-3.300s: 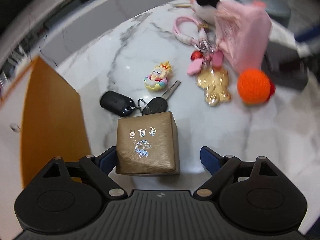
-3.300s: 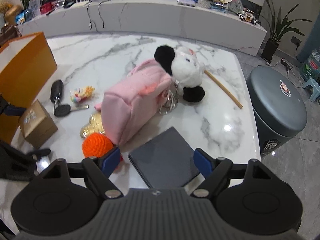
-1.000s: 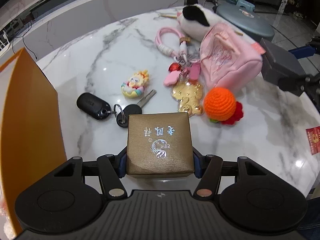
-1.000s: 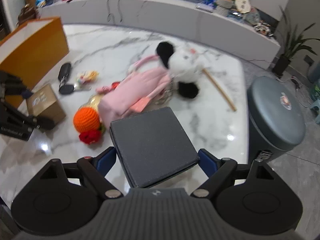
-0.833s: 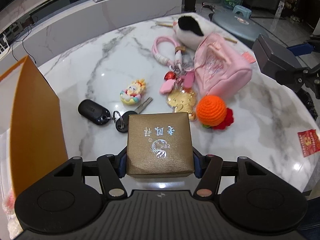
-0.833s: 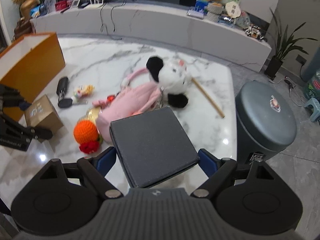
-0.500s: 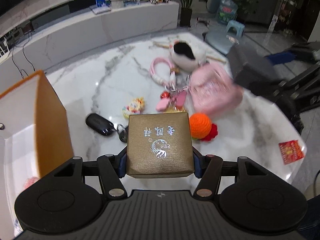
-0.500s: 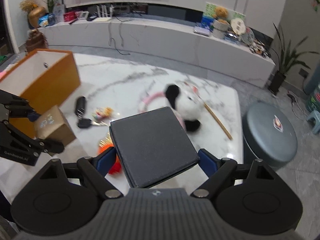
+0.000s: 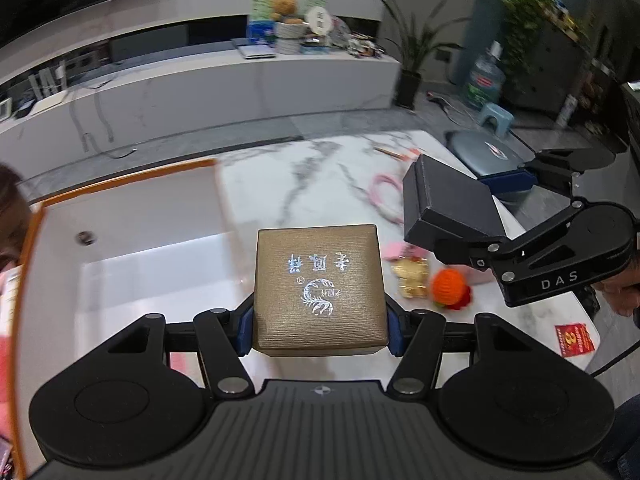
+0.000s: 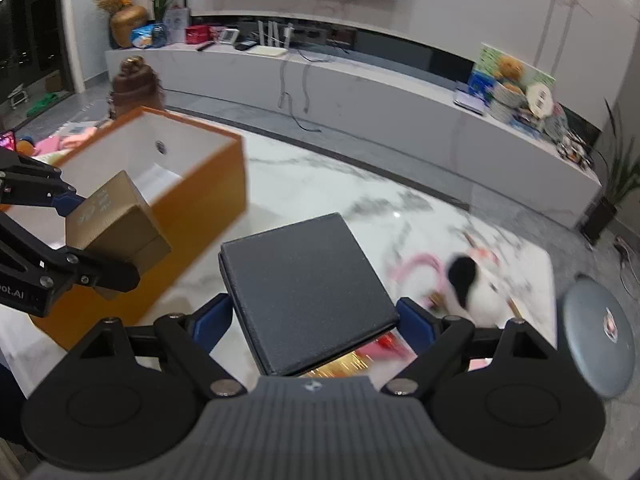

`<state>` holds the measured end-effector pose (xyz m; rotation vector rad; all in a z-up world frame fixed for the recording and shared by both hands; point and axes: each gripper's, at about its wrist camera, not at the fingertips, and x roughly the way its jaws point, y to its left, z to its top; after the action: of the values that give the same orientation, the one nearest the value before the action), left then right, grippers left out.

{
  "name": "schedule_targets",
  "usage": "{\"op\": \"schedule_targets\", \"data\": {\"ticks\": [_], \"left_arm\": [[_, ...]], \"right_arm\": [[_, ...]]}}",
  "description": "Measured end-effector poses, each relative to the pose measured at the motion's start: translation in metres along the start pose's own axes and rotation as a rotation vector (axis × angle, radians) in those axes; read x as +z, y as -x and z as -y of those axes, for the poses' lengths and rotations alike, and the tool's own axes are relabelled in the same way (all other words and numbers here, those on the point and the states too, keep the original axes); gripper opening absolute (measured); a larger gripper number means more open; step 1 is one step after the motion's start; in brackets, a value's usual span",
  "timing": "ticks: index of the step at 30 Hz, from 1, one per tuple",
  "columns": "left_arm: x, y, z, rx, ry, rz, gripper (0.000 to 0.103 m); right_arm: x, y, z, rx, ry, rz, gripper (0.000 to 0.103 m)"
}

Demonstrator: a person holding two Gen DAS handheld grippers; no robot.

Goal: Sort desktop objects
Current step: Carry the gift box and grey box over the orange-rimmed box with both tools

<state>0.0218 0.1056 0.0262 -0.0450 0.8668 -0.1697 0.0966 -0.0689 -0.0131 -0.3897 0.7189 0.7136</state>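
My left gripper (image 9: pixel 320 330) is shut on a gold gift box (image 9: pixel 320 288) with silver lettering, held in the air beside the open orange storage box (image 9: pixel 132 216). It also shows in the right wrist view (image 10: pixel 116 228), at the orange box's (image 10: pixel 192 204) front wall. My right gripper (image 10: pixel 314 318) is shut on a dark grey flat box (image 10: pixel 308 284), lifted above the marble table (image 10: pixel 320 196). That grey box shows in the left wrist view (image 9: pixel 448 204) to the right of the gold box.
On the table lie an orange yarn ball (image 9: pixel 448 282), a gold charm (image 9: pixel 412 276), a pink cord (image 9: pixel 386 196), a panda plush (image 10: pixel 466 280) and a red card (image 9: pixel 574 338). A grey round stool (image 10: pixel 600 340) stands right of the table.
Both grippers have risen and swung left toward the orange box, each carrying its box. The open inside of the orange box now fills the left wrist view.
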Motion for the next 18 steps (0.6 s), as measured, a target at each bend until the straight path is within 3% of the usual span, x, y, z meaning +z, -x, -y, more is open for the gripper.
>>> {"op": "schedule_targets", "data": {"ticks": [10,18], "left_arm": [[-0.014,0.023,-0.077,0.092,0.121,0.014,0.068],[-0.025,0.032,-0.103,0.149,0.142,-0.002,0.068]], "right_arm": [[0.049,-0.009,-0.074,0.097,0.077,0.077,0.088],[0.068,-0.024,-0.119,0.147,0.132,0.092,0.088]]}}
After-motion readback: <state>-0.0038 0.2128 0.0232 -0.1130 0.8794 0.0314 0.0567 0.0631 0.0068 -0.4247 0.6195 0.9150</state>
